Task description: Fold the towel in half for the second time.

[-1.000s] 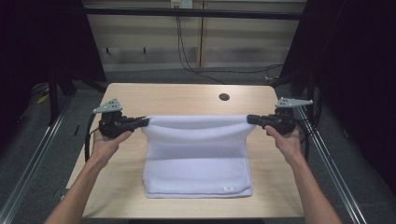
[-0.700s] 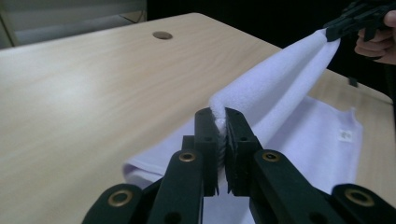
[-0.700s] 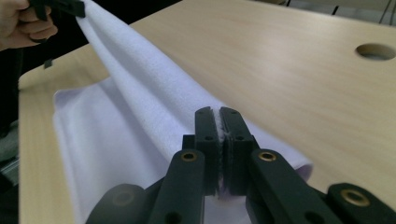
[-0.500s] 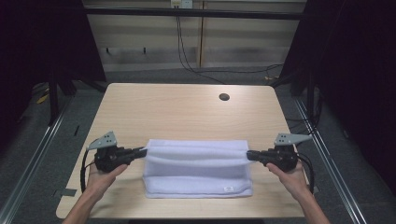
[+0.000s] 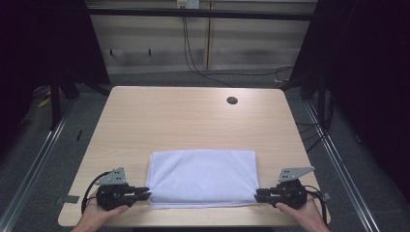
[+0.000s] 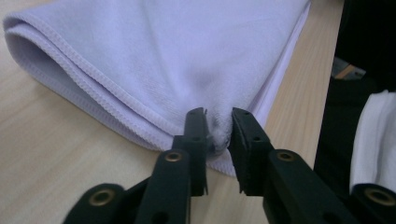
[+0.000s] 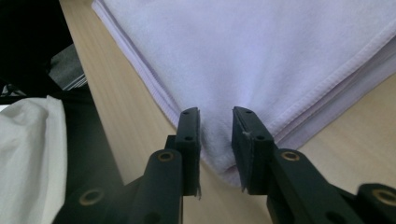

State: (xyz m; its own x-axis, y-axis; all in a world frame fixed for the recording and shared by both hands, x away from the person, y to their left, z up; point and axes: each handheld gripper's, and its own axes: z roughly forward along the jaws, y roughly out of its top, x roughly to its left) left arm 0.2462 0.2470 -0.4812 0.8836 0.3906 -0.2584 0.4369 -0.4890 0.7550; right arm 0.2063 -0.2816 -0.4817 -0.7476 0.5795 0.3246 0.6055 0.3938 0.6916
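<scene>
- Two layers of white towel [image 5: 202, 178] now lie folded flat at the table's [image 5: 193, 116] near edge; a second ago we held its far edge up in the air, so the fold is made.
- Left gripper [image 5: 144, 193] and right gripper [image 5: 259, 195] sit at its near corners, jaws just opening, pads parted around soft, hemmed terry.

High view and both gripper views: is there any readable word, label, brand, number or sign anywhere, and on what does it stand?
None can be read.
White towel: plain in all three views, with no visible print or tag.
Table: bare wood with a dark round hole, unmarked.
Left gripper and right gripper: black bodies and grey plates, no legible marking.
Back wall fitting: too small and blurred to read.
</scene>
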